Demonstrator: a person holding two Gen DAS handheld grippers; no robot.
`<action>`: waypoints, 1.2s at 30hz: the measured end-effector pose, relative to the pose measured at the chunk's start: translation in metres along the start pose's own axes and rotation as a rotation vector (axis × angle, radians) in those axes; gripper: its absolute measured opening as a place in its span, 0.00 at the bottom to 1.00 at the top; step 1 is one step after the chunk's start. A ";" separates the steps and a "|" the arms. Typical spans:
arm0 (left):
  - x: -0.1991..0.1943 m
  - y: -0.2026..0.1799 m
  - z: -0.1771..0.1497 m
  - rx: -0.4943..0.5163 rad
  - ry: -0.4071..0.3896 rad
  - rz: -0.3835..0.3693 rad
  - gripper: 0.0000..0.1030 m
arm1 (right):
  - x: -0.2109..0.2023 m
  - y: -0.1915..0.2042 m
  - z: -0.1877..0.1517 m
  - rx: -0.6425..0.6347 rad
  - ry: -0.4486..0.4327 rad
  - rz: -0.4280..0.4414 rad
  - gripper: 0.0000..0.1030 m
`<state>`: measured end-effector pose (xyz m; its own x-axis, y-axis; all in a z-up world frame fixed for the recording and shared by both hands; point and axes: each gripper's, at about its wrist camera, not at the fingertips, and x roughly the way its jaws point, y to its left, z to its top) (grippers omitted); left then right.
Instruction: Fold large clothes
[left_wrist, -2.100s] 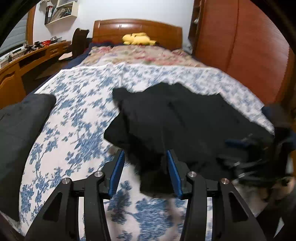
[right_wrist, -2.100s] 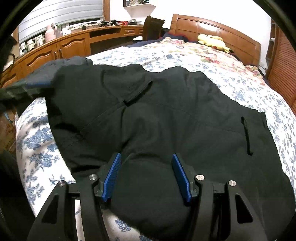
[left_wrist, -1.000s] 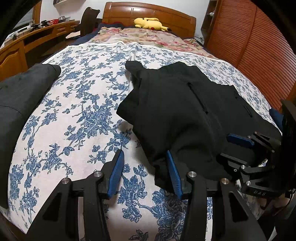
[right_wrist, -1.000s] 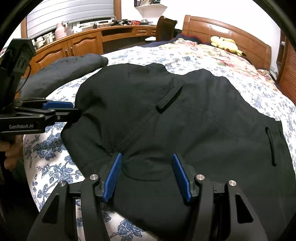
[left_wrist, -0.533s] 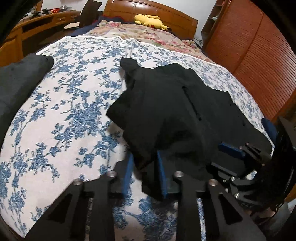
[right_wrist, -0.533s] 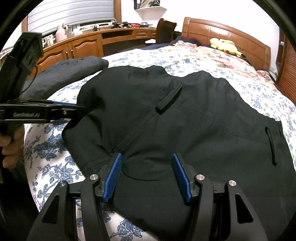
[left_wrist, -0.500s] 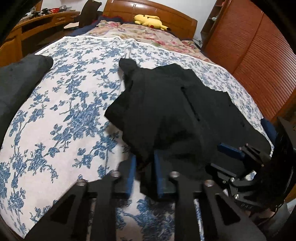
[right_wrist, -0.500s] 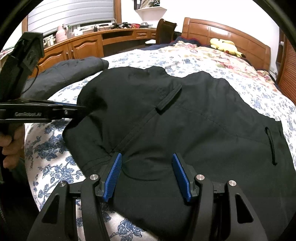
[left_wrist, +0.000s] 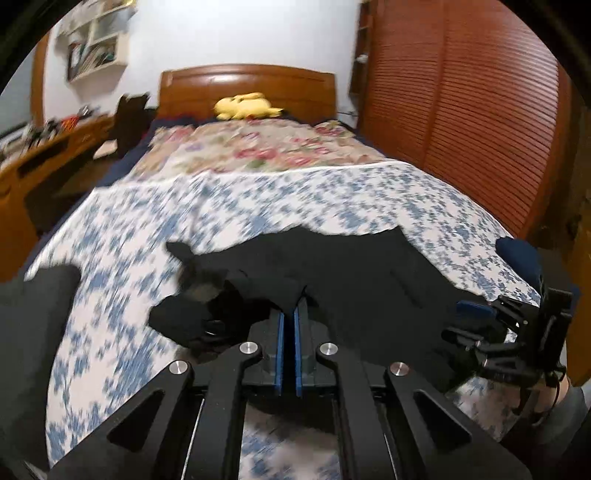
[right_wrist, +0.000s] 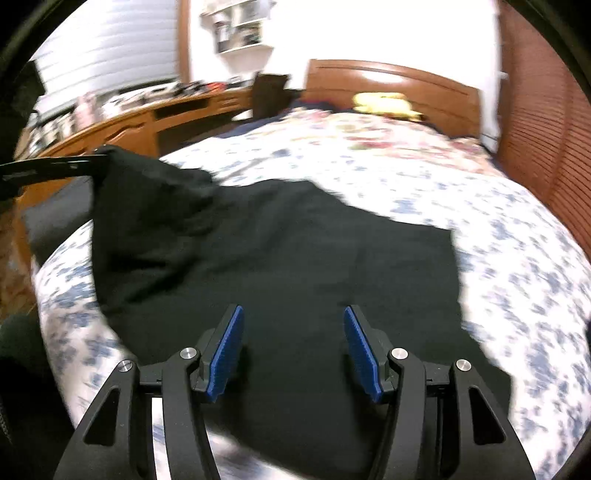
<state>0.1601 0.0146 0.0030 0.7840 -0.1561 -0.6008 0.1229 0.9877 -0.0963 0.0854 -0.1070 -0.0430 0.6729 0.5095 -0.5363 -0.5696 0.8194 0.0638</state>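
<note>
Black garment (right_wrist: 295, 266) lies on the bed (right_wrist: 517, 236). Left gripper (left_wrist: 287, 325), jaws clamped on its edge, lifts for a fold; right gripper (right_wrist: 291, 347) hovers half-open, gripping nothing. Next: carry edge across.

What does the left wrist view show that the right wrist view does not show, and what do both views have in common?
Only the left wrist view shows the left gripper from behind, its blue pads shut on a fold of the black garment, and the right gripper at the garment's right edge. Only the right wrist view shows the right gripper's pads spread apart above the cloth, the garment's corner lifted by the left gripper at the left, and the window blinds. Both show the black garment on the flowered bedspread, the wooden headboard and the yellow plush toy.
</note>
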 end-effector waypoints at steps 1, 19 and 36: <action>0.003 -0.012 0.007 0.023 0.000 -0.005 0.04 | -0.005 -0.013 -0.003 0.025 -0.006 -0.010 0.53; 0.080 -0.262 0.004 0.301 0.166 -0.286 0.04 | -0.081 -0.140 -0.071 0.249 0.018 -0.198 0.30; 0.010 -0.215 0.019 0.243 -0.029 -0.230 0.48 | -0.098 -0.138 -0.054 0.246 -0.035 -0.191 0.30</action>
<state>0.1529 -0.1998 0.0325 0.7355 -0.3784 -0.5620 0.4376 0.8986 -0.0322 0.0728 -0.2842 -0.0451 0.7750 0.3455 -0.5292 -0.3030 0.9380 0.1686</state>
